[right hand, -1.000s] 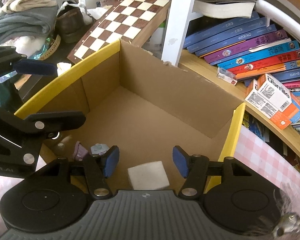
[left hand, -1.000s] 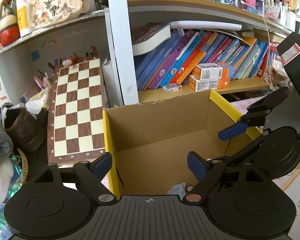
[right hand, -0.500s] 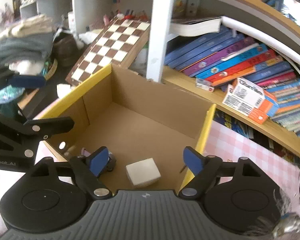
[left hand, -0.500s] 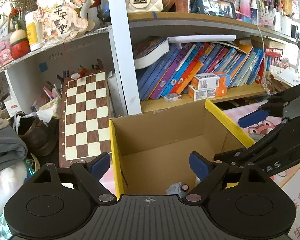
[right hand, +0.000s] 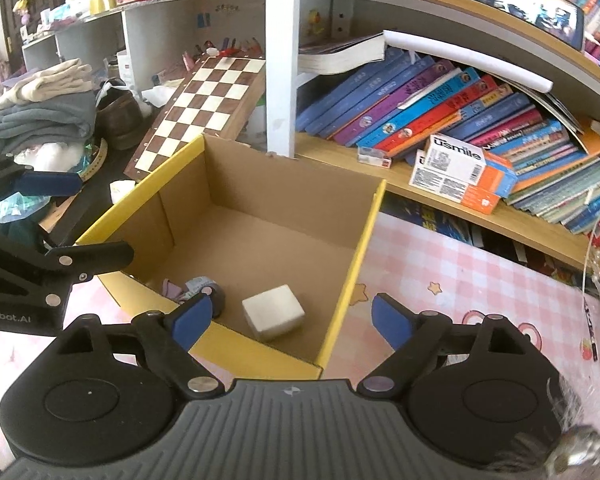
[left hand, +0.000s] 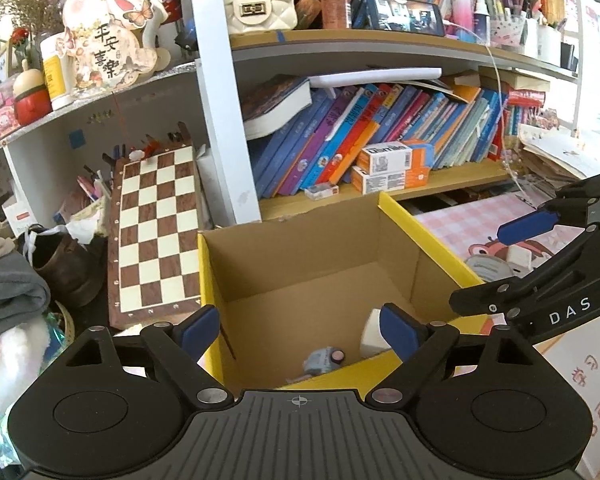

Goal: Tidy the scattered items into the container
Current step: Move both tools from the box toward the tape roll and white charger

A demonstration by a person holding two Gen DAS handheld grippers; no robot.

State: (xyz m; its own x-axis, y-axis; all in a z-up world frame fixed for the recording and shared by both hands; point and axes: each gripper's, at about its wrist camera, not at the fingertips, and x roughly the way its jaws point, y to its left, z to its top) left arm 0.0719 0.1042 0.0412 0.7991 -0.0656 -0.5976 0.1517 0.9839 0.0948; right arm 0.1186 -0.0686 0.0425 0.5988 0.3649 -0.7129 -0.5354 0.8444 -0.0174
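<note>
An open cardboard box (right hand: 260, 216) with yellow-edged flaps is shown at the centre of both wrist views, set on a pink checked worktop (right hand: 460, 280) in front of a bookshelf. On the box floor a white cube-shaped block (right hand: 274, 312) is seen lying near the lower right corner in the right wrist view; just to its left a small grey round gadget (right hand: 204, 288) and a scrap of purple are found against the near wall. The right tongs (right hand: 292, 318) are seen empty above the near edge of the box — their blue pads are spreading apart, nothing being pressed between them. The left tongs (left hand: 298, 330) are likewise held wide and empty over the box's near left corner. A chessboard (left hand: 156, 232) is leaned against the shelving at left; slanted books (right hand: 440, 104) are stacked at upper right.
</note>
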